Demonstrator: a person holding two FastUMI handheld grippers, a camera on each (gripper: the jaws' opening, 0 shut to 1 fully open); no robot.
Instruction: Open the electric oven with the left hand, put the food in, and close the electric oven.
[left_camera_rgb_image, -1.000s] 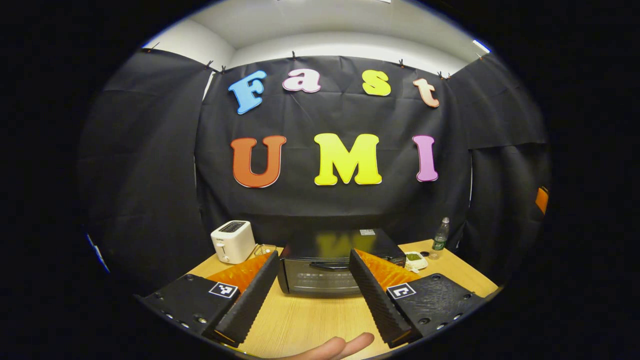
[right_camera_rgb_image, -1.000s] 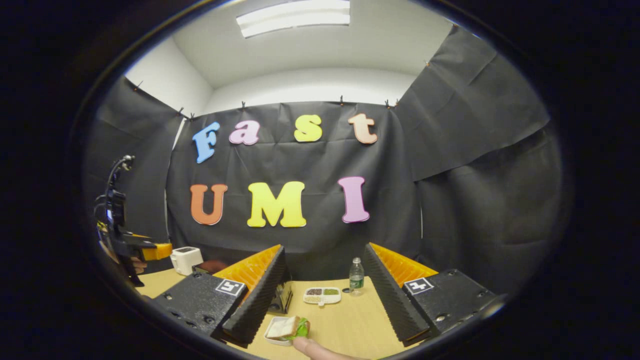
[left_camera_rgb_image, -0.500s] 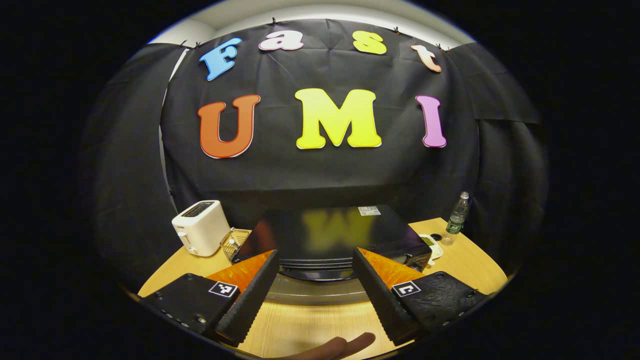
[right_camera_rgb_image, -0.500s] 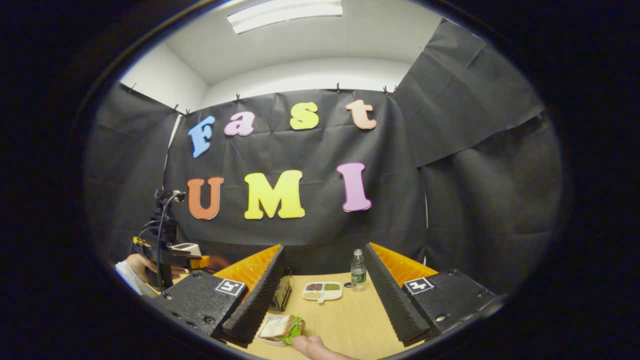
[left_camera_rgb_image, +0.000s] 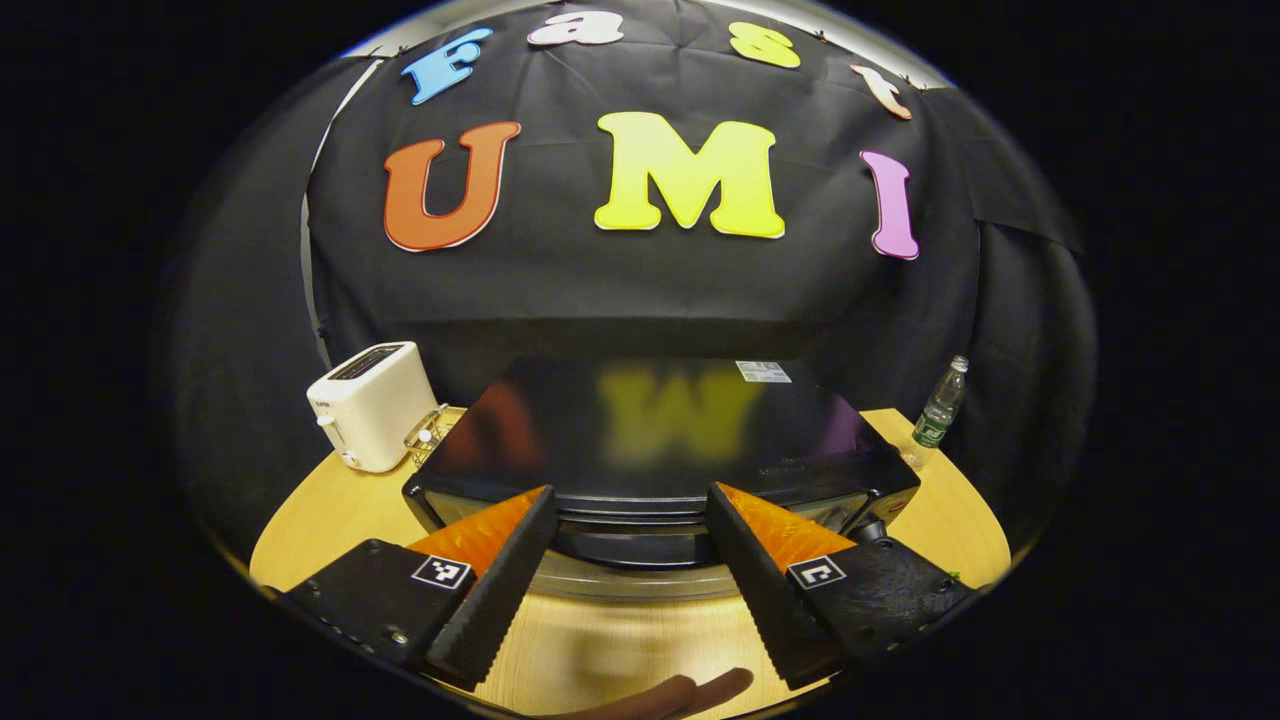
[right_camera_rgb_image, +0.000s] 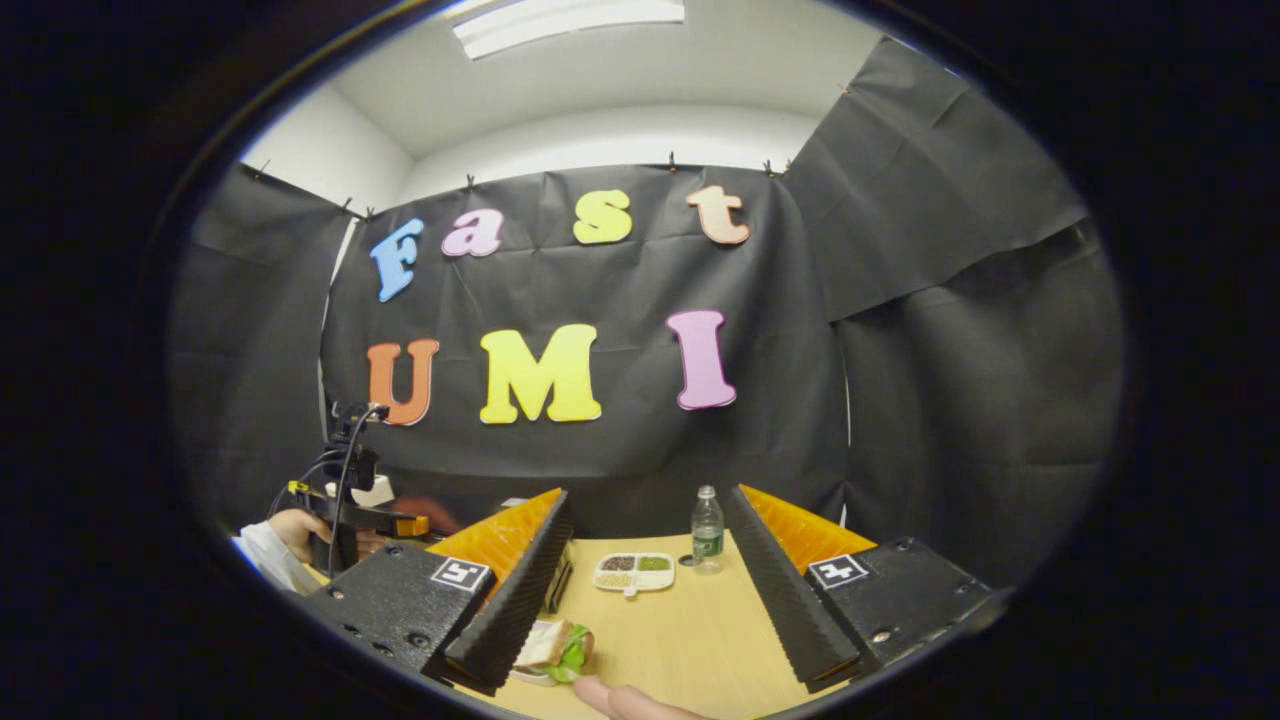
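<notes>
In the left gripper view, the left gripper (left_camera_rgb_image: 628, 560) is right in front of the oven (left_camera_rgb_image: 660, 450), which sits in the middle of the worktop (left_camera_rgb_image: 320, 515). Its fingers (left_camera_rgb_image: 500, 590) are wide apart and hold nothing. The dark handle (left_camera_rgb_image: 630, 545) of the oven door lies between them, and the door looks shut. I think the door is stiff and a bit heavy, with glass in it, so it is best to grab the handle in the middle and pull slowly. A toaster (left_camera_rgb_image: 372, 405) stands to one side and a bottle (left_camera_rgb_image: 940, 405) to the other. The gripper covers most of the door front.

In the right gripper view, the right gripper (right_camera_rgb_image: 645, 595) has its fingers wide apart too, and they are empty. The sandwich (right_camera_rgb_image: 555, 648) sits on a small dish near the bottom edge. It looks soft and light and could fall apart, so a gentle hold on the dish may be safer. One finger hides part of it. A snack tray (right_camera_rgb_image: 633, 572) and the bottle (right_camera_rgb_image: 707, 530) stand farther back. The other gripper and a hand (right_camera_rgb_image: 295, 528) show far off at the side, too small to see well
</notes>
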